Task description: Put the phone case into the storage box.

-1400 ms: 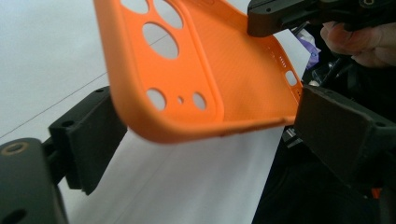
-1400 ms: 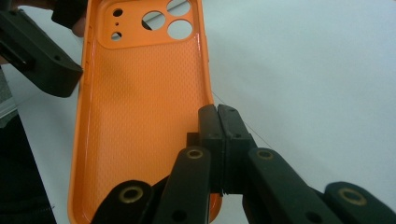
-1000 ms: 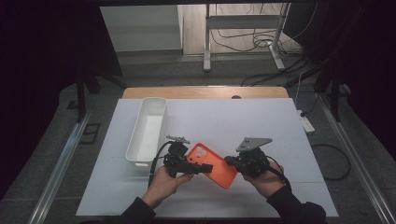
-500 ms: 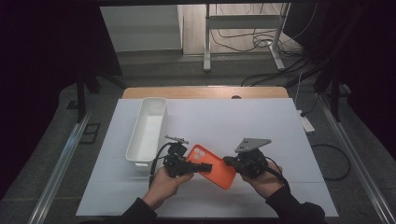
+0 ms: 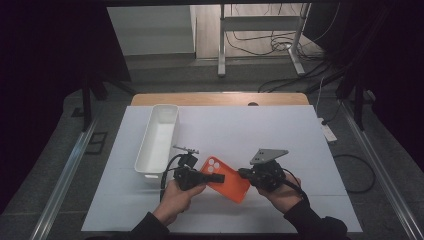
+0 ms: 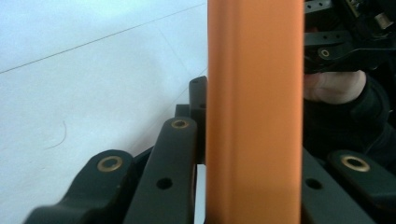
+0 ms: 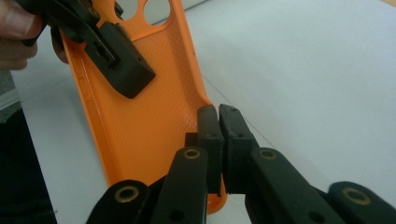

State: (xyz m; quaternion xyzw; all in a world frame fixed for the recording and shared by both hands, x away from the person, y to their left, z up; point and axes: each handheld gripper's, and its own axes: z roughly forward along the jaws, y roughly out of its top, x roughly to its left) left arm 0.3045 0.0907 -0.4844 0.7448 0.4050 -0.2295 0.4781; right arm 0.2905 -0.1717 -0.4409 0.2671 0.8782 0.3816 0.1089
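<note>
High view: both tongs, left (image 5: 218, 177) and right (image 5: 241, 173), pinch the orange rubbery phone case (image 5: 227, 180) just above the white surface (image 5: 280, 130); unequal pulling could slip its thin rim free.

A long white bin (image 5: 157, 140) stands just left of the orange phone case (image 5: 227, 180), blocking that side; right of and beyond the case, bare white tabletop (image 5: 280, 130) lies open.
</note>
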